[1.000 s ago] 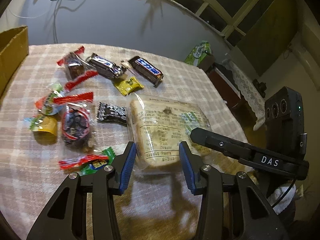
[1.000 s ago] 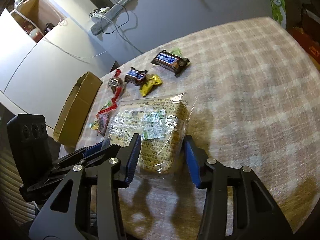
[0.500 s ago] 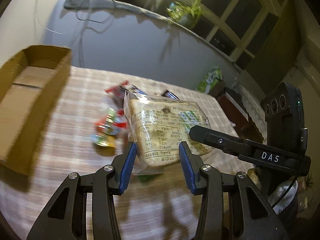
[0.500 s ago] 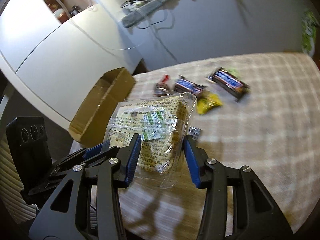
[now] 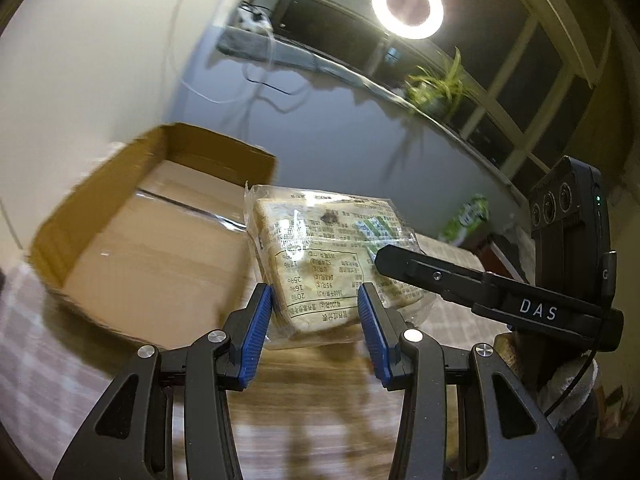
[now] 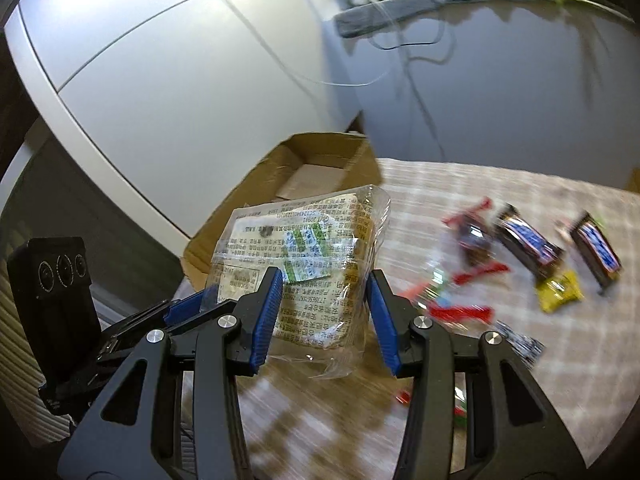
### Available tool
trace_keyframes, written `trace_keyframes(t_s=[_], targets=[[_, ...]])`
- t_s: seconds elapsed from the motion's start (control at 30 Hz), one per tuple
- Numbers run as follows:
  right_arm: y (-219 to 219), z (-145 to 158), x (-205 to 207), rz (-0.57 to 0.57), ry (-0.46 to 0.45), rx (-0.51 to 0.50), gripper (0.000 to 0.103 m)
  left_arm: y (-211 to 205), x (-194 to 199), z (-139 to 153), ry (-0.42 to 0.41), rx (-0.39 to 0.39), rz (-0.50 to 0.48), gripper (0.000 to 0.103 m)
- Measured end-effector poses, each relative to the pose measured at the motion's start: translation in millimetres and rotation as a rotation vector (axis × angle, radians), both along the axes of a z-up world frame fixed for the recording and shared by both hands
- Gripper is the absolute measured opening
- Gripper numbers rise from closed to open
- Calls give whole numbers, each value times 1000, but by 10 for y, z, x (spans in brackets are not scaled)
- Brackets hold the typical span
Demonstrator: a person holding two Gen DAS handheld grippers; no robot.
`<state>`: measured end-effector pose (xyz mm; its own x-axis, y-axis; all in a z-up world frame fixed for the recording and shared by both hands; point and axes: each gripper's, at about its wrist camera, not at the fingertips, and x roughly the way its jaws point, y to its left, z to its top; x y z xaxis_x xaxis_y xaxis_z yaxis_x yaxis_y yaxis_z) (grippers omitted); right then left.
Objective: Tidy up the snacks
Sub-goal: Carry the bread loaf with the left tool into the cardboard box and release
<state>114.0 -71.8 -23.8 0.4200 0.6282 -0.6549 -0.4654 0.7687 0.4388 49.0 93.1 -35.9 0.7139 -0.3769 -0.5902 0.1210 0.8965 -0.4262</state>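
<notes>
A clear-wrapped bread package (image 5: 320, 256) hangs in the air, held from two sides. My left gripper (image 5: 316, 296) is shut on its near end, and the blue pads (image 5: 260, 312) press its sides. My right gripper (image 6: 324, 280) is shut on the same bread package (image 6: 304, 264). The right gripper's black finger (image 5: 440, 276) shows at the package's right in the left wrist view. An open cardboard box (image 5: 100, 184) lies just left of and behind the package, and its inside shows nothing but taped flaps. In the right wrist view the cardboard box (image 6: 320, 152) lies behind the package.
Loose snacks lie on the checked tablecloth (image 6: 540, 380): two dark chocolate bars (image 6: 528, 240), a yellow packet (image 6: 560, 290) and several red-wrapped sweets (image 6: 472, 240). A white cabinet (image 6: 160, 80) stands behind the box. A ring light (image 5: 408, 6) and a plant (image 5: 436, 88) are by the window.
Both grippers have lifted the bread package off the table and carried it left toward the cardboard box. The box now fills the left of the left wrist view.
</notes>
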Motion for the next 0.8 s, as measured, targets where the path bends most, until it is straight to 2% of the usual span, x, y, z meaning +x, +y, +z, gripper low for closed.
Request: trace_keyframes(t_s=[0.47, 0.8], targets=[[1035, -92, 332, 149, 6, -41, 46, 771, 100, -143, 18, 8, 154, 43], [1321, -218, 473, 183, 14, -66, 46, 988, 149, -239, 40, 3, 190, 43]])
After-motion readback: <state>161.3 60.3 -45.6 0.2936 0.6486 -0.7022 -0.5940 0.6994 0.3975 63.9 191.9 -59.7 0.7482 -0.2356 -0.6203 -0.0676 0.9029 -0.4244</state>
